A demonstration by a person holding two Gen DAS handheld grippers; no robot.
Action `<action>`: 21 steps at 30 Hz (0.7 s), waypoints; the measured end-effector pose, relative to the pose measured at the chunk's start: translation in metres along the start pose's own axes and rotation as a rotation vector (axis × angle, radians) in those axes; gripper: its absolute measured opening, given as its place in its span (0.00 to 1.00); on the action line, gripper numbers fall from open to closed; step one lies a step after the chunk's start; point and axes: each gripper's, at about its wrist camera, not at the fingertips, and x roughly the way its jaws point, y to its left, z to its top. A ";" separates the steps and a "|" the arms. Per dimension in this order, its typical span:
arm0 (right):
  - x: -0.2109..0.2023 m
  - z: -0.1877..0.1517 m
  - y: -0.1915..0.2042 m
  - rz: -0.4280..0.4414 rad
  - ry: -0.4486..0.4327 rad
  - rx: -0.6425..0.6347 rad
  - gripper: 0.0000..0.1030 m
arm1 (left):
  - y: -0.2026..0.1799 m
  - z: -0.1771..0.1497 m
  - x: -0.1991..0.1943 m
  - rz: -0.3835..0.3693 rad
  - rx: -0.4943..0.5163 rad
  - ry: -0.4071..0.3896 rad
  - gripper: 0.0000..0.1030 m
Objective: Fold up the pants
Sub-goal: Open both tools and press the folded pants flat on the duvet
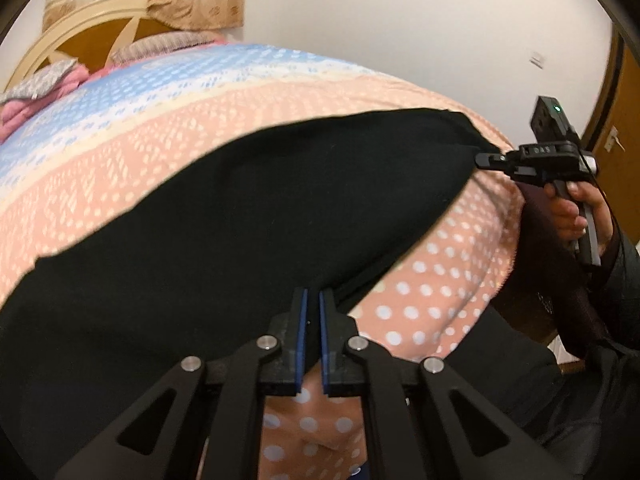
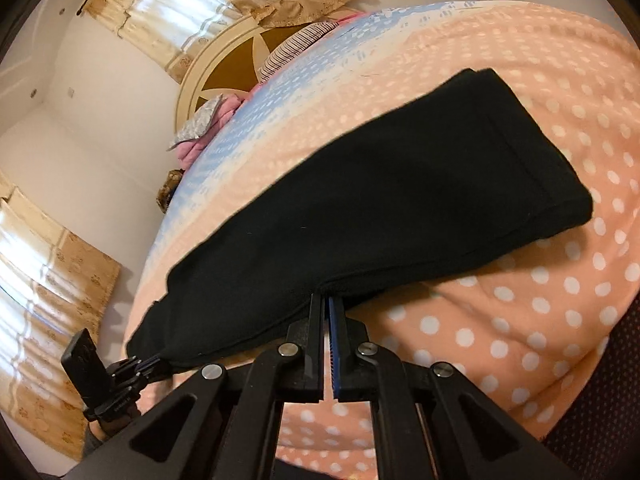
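The black pants lie stretched across the bed, legs together; they also show in the right wrist view, with the hem end at the far right. My left gripper is shut on the near edge of the pants. My right gripper is shut on the near edge too. In the left wrist view the right gripper pinches the far right corner of the cloth. In the right wrist view the left gripper pinches the lower left corner.
The bed has a peach cover with white dots and a blue band. Pillows and pink bedding lie by the round headboard. Curtains hang at the windows. A wooden door is at right.
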 end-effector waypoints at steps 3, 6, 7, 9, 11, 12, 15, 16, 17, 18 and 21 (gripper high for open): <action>0.007 0.002 -0.004 -0.010 0.027 0.007 0.05 | -0.007 -0.003 0.001 0.003 0.028 -0.005 0.15; 0.000 0.006 -0.007 -0.071 0.012 -0.012 0.15 | -0.010 -0.004 -0.004 -0.013 0.035 -0.001 0.26; -0.006 0.009 -0.008 -0.063 0.006 -0.003 0.15 | -0.011 -0.004 -0.008 -0.005 0.041 -0.004 0.32; -0.028 0.017 -0.013 -0.068 -0.045 0.013 0.16 | -0.013 -0.007 -0.014 0.006 0.063 -0.011 0.45; -0.057 0.030 -0.023 -0.110 -0.137 0.034 0.16 | -0.011 -0.012 -0.022 0.022 0.070 -0.025 0.52; -0.067 0.036 -0.028 -0.123 -0.173 0.049 0.16 | -0.010 -0.014 -0.025 0.018 0.067 -0.029 0.52; -0.079 0.061 -0.044 -0.165 -0.243 0.074 0.17 | 0.002 -0.014 -0.032 0.050 0.042 -0.061 0.52; -0.078 0.069 -0.050 -0.177 -0.253 0.079 0.17 | 0.006 -0.013 -0.034 0.054 0.026 -0.068 0.52; -0.073 0.077 -0.054 -0.170 -0.244 0.083 0.17 | 0.013 -0.011 -0.036 0.057 -0.003 -0.081 0.53; -0.066 0.085 -0.058 -0.154 -0.222 0.088 0.17 | 0.018 -0.010 -0.037 0.057 -0.029 -0.089 0.56; -0.040 0.098 -0.064 -0.133 -0.162 0.093 0.17 | 0.031 -0.010 -0.032 0.073 -0.091 -0.099 0.64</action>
